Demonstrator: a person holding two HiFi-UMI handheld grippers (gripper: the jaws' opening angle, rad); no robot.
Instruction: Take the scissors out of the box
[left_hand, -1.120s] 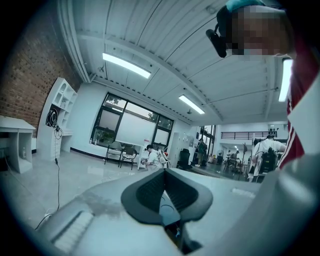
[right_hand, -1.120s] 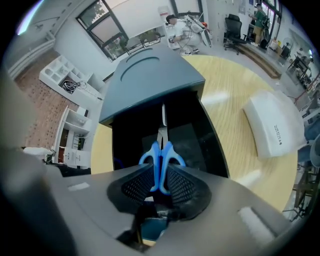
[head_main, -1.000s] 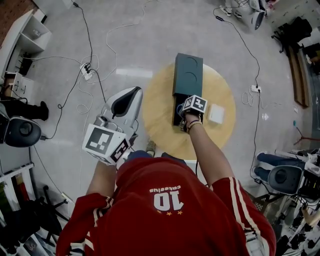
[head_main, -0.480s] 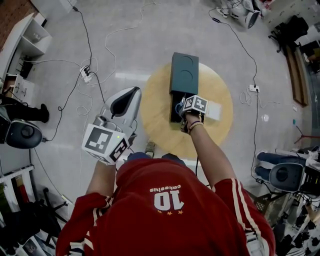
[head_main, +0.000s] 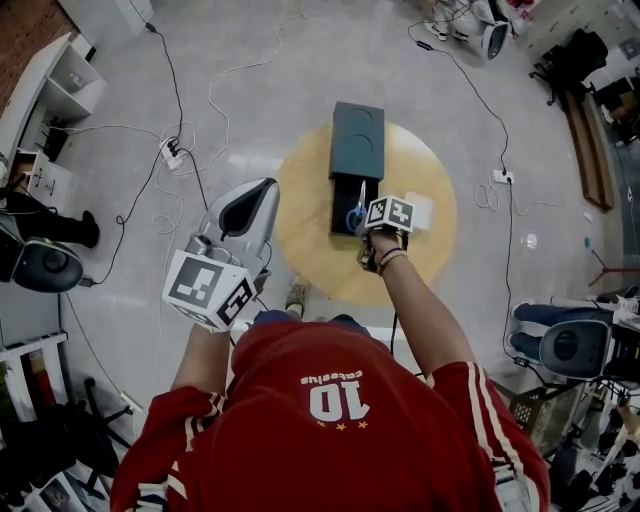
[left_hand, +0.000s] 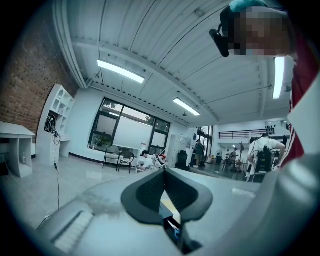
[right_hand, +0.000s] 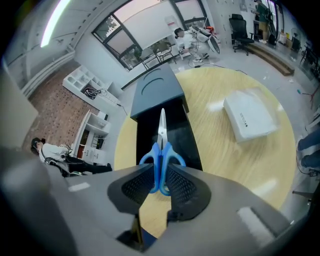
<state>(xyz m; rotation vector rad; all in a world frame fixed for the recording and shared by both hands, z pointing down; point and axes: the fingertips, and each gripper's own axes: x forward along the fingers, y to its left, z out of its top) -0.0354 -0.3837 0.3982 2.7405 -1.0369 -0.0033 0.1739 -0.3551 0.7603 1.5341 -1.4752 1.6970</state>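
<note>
Scissors (right_hand: 162, 135) | handles clamped in right gripper (right_hand: 161, 171) (blades over box (right_hand: 152, 97)) | left gripper (left_hand: 164, 176) jaws together

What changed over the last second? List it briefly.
The right gripper, shut on the scissors, lifted them up from the open box. The left gripper stayed raised beside the table, holding nothing; the box and the small white box stayed put.

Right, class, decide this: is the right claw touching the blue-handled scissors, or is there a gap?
Touching. The right gripper view shows the right claw with its pads pressed on both sides of the scissors at the blue handles, blades pointing away over the box.
</note>
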